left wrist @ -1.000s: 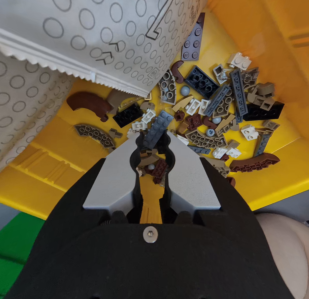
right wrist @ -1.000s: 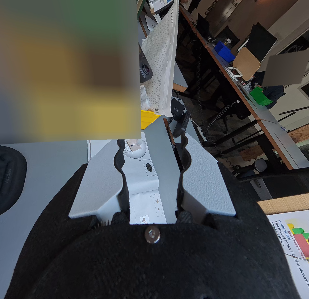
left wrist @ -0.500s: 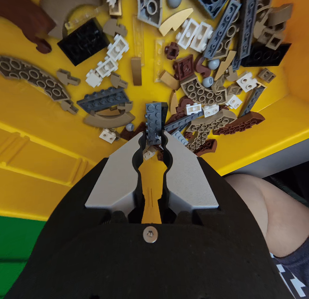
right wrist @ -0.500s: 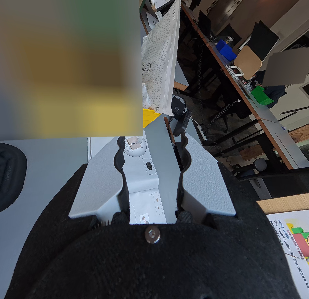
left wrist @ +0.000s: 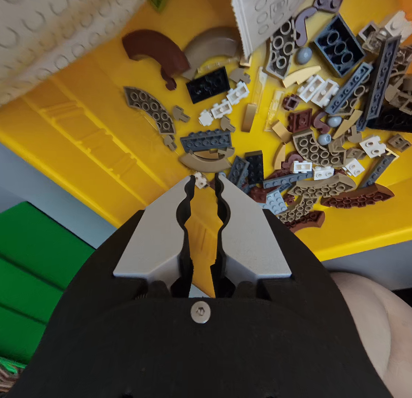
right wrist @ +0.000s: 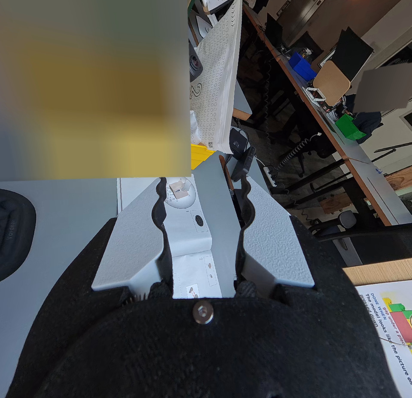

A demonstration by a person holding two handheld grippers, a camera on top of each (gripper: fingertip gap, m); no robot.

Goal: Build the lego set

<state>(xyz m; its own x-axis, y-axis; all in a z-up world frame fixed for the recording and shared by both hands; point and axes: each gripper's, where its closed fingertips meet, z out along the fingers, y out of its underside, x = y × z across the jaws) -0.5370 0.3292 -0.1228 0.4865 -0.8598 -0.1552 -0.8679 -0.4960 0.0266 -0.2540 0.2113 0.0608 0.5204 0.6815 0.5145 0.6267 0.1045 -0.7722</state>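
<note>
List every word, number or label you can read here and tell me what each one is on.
I won't repeat the wording; these things carry writing.
Paper bag: one large printed mark.
Instruction booklet: small step marks.
Printed sheet, lower right: coloured lines.
Black pad, left: faint brand mark.
Beige bag over the yellow tray: too blurred.

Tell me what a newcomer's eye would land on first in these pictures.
First, the bright yellow tray filling the left wrist view, with a heap of loose brown, tan, grey and white bricks towards its right. Next, the left gripper, empty and slightly open at the heap's near edge. The right gripper hangs open over an instruction booklet.
</note>
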